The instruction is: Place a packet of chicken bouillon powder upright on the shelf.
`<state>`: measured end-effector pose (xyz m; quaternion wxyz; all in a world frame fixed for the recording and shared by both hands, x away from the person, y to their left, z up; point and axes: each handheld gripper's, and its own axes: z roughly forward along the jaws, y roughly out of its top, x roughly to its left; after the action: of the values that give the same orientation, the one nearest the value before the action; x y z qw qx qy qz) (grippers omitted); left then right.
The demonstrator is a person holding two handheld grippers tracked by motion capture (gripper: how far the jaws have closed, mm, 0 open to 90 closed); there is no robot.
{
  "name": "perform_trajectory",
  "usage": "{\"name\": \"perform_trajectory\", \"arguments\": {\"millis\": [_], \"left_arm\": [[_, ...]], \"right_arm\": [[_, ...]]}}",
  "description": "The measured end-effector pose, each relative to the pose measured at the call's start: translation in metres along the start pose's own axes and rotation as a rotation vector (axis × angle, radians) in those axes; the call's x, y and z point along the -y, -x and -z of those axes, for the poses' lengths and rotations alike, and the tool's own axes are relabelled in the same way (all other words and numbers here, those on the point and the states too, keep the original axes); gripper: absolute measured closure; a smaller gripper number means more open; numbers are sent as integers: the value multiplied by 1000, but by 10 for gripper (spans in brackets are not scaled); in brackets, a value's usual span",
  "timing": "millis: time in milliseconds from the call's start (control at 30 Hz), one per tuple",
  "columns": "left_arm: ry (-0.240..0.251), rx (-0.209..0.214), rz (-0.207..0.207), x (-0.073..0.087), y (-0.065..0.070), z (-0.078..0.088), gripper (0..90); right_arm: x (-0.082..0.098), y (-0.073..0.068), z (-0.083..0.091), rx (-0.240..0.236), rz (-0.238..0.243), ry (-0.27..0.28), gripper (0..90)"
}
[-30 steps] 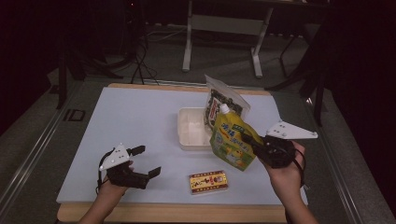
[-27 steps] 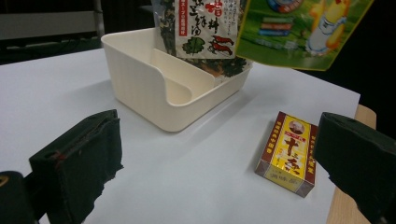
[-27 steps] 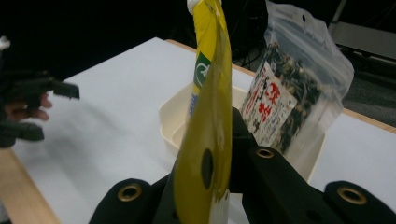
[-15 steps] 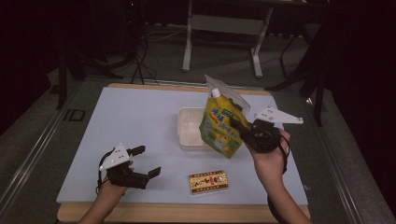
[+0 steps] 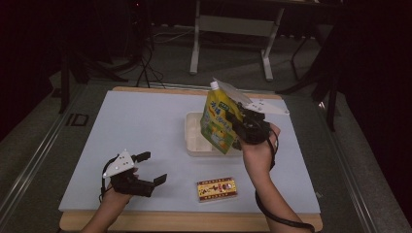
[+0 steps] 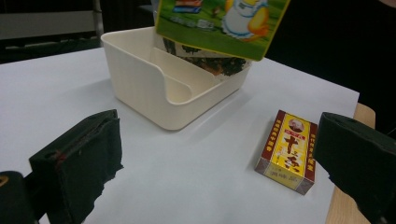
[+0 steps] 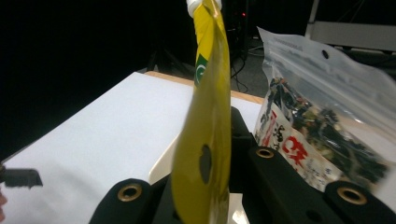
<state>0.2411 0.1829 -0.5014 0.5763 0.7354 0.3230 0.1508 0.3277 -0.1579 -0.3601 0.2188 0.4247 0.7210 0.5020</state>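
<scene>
My right gripper (image 5: 240,127) is shut on a yellow-green spouted pouch (image 5: 217,121) and holds it upright over the right half of a cream plastic bin (image 5: 194,141). In the right gripper view the pouch (image 7: 208,130) stands edge-on between the black jaws. A clear bag with dark contents (image 7: 317,121) leans in the bin behind it. My left gripper (image 5: 154,167) rests near the table's front left, open and with nothing between its jaws. From the left gripper view (image 6: 215,158) the bin (image 6: 140,79) lies ahead, with the pouch's bottom edge (image 6: 219,23) hanging above it.
A small yellow and red box (image 5: 216,188) lies flat near the front edge, between my two hands; it appears again as the box (image 6: 289,149) by the table corner. The white tabletop (image 5: 136,126) is bare to the left of the bin. Dark floor and metal stands lie beyond.
My right gripper has carried the pouch leftward and away from me, from beside the bin's right edge to above the bin. The left gripper has stayed in place.
</scene>
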Motion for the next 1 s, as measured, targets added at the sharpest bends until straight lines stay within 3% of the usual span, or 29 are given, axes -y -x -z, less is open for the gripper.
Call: {"name": "perform_trajectory", "arguments": {"millis": [500,1000], "left_arm": [[-5,5,-4,1,1,0,16],[-7,8,-2,2,1,-1,16]], "right_arm": [[3,-5,-43,64,-78,14,900],[16,-3,-55,115,-98,-7,900]]}}
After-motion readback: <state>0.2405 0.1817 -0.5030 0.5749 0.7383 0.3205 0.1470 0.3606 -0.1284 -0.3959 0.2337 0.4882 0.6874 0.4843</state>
